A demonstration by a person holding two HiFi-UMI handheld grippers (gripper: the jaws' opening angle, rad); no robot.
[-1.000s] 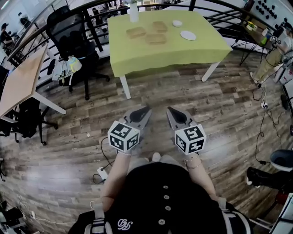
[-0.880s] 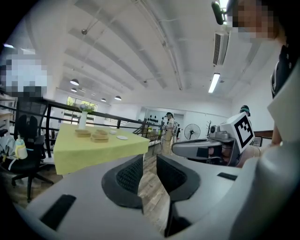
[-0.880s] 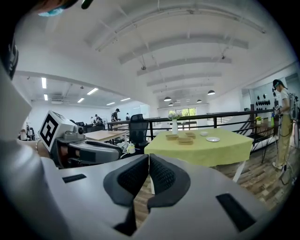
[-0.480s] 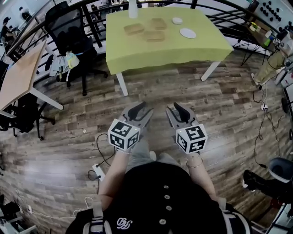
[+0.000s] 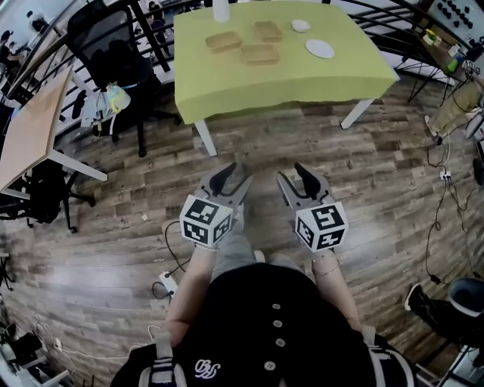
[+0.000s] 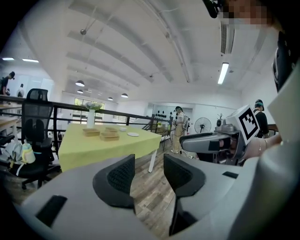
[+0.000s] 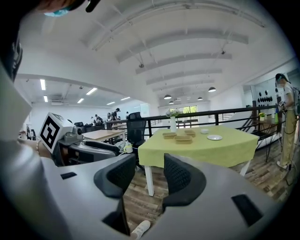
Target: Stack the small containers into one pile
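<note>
The left hand-held gripper (image 5: 227, 175) and the right hand-held gripper (image 5: 304, 174) both stand wide, their jaws having just been opening, with nothing between them but the view of bare floor (image 5: 272, 151). The three small containers (image 5: 259, 54) lie apart from one another on the far half of the green-clothed worktop (image 5: 302, 79), well out of reach. I judge the likeliest trouble to be a shallow, light-looking container skidding on the cloth under a one-sided jaw push, or a low reach catching the cloth's overhanging near edge and dragging everything. The vase (image 5: 220, 9) behind the containers and the plate (image 5: 320, 48) to their right leave little margin for a wide sweep. The floor ahead is open, but a power strip (image 5: 166, 285) and its cable lie by the person's left foot, and an office chair (image 5: 113, 53) crowds the worktop's left corner
</note>
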